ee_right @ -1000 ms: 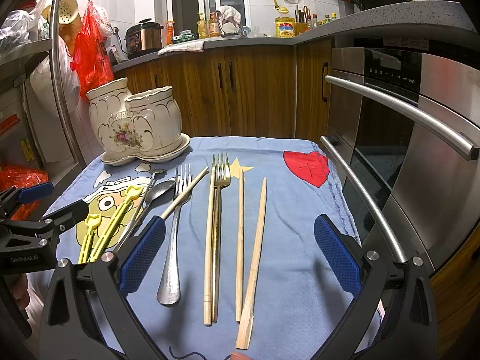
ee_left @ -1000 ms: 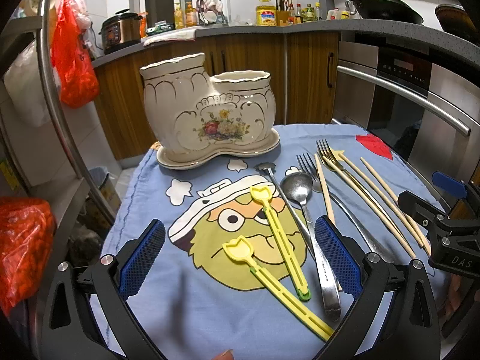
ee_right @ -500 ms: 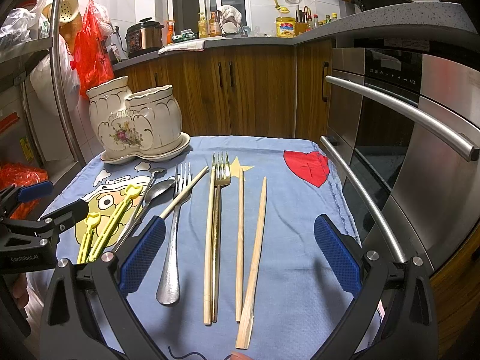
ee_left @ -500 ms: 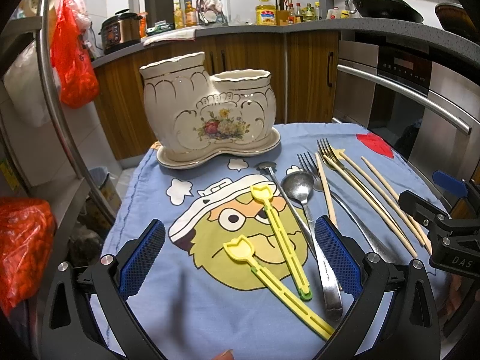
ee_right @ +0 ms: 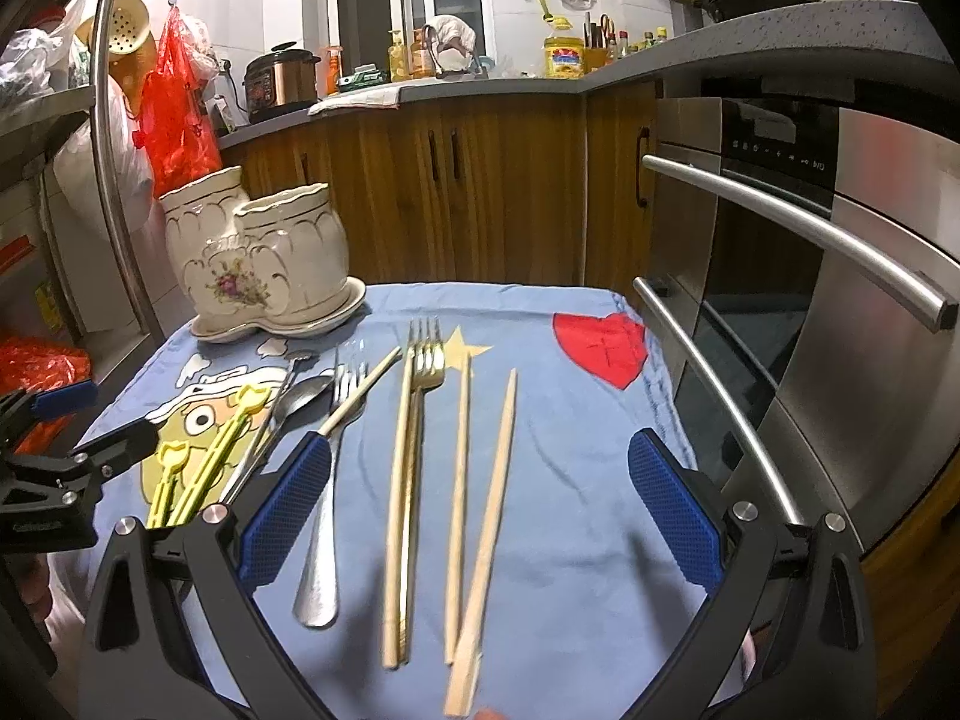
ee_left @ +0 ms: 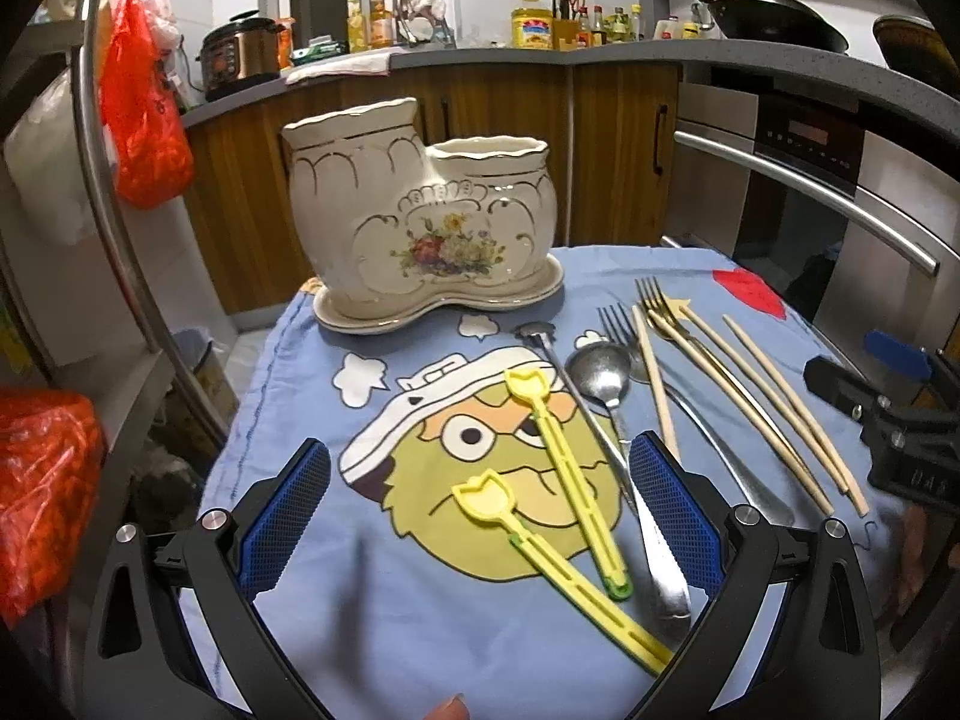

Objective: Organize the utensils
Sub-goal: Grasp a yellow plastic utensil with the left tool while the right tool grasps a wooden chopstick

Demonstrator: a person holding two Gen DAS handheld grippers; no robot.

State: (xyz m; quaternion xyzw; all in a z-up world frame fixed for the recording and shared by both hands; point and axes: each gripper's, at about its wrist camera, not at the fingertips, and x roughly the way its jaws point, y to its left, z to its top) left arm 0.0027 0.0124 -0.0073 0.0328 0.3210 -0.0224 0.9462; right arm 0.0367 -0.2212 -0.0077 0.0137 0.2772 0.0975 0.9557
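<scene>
Your utensils all lie flat on the blue cloth (ee_right: 570,480); none stands in the ceramic holder (ee_left: 420,222) at the cloth's far left, and as far as you can see into its two openings, both are bare. So I judge the sorting not yet begun, with every piece left to move.

From your left: two yellow plastic picks (ee_left: 564,456), a spoon (ee_left: 606,378), a silver fork (ee_right: 324,528), a gold fork (ee_right: 420,420) and loose wooden chopsticks (ee_right: 486,534). Their long axes run roughly away from you, heads and tines toward the holder end, handles toward you. One chopstick crosses the silver fork at a slant.

Your left gripper (ee_left: 474,516) hangs spread wide over the picks, gripping nothing. Your right gripper (ee_right: 474,510) is equally spread, straddling the gold fork and chopsticks, not touching them.
</scene>
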